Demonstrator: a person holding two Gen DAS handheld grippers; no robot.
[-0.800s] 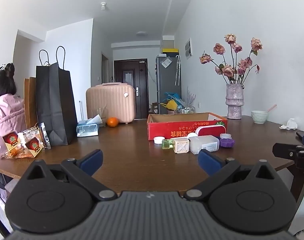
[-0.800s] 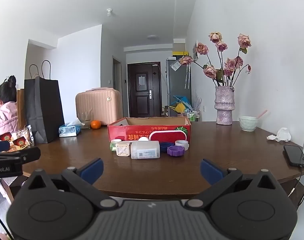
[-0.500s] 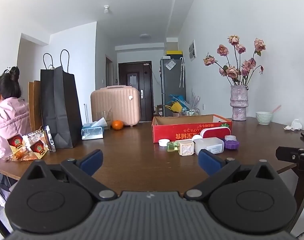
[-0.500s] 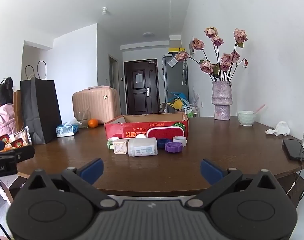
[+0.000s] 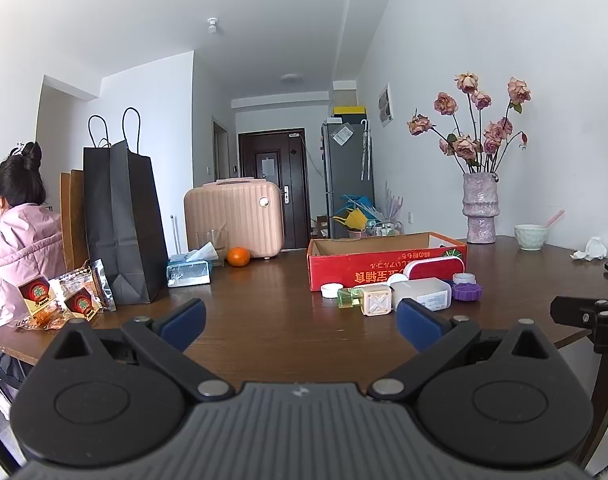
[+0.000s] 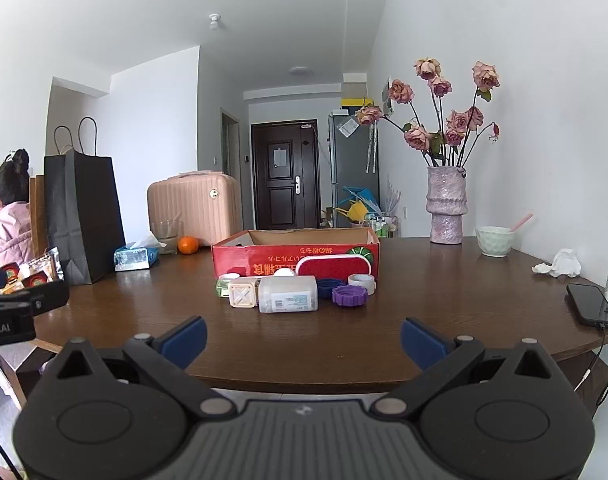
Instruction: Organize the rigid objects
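Ahead, red box point(image 6: 295, 258) behind white container point(image 6: 288, 294), purple cap point(image 6: 349, 295).

Left claw point(image 5: 300, 318): held level, pointed forward over the near edge of the tabletop. Blue fingertips point(image 5: 183, 319) are spread wide apart; nothing is gripped between them. Right claw point(image 6: 302, 338): likewise held level at the near edge, fingertips point(image 6: 423, 343) spread wide, nothing gripped. Each claw is seen at the margin of the other's view: the right one at the right edge, the left one at the left edge.
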